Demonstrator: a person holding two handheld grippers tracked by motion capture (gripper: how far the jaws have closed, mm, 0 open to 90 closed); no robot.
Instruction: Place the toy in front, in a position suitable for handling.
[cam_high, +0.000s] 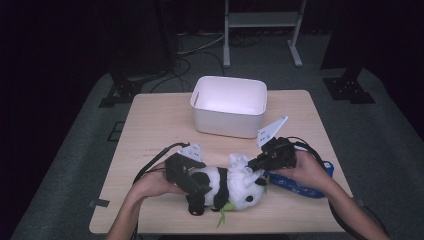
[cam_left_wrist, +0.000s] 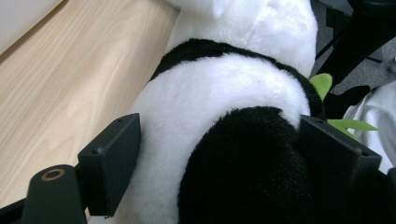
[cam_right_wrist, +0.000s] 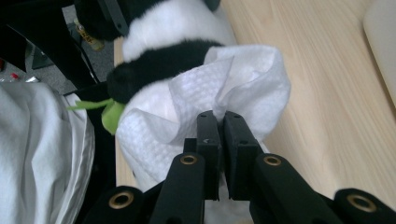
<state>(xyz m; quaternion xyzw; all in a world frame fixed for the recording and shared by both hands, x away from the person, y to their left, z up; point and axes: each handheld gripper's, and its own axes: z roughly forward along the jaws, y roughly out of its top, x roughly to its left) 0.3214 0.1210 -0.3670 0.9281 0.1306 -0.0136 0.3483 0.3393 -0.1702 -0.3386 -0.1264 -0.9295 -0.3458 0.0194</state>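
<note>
Wiping step: panda (cam_high: 227, 186), lying on the tabletop (cam_high: 155, 125) in front of the bin (cam_high: 229, 106), is clamped by the left hand-held gripper (cam_high: 197, 187); cloth (cam_right_wrist: 224, 93) is pinched by the right hand-held gripper (cam_right_wrist: 219, 122). Next, the cloth is probably to be drawn across the panda.

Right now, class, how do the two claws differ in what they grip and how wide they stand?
The left claw stands wide, clamping the toy panda's plump body; the right claw is pinched nearly shut on a thin white wipe. The left claw holds the panda's body steady; the right claw presses its wipe against the panda. Both are black and hand-held.
</note>
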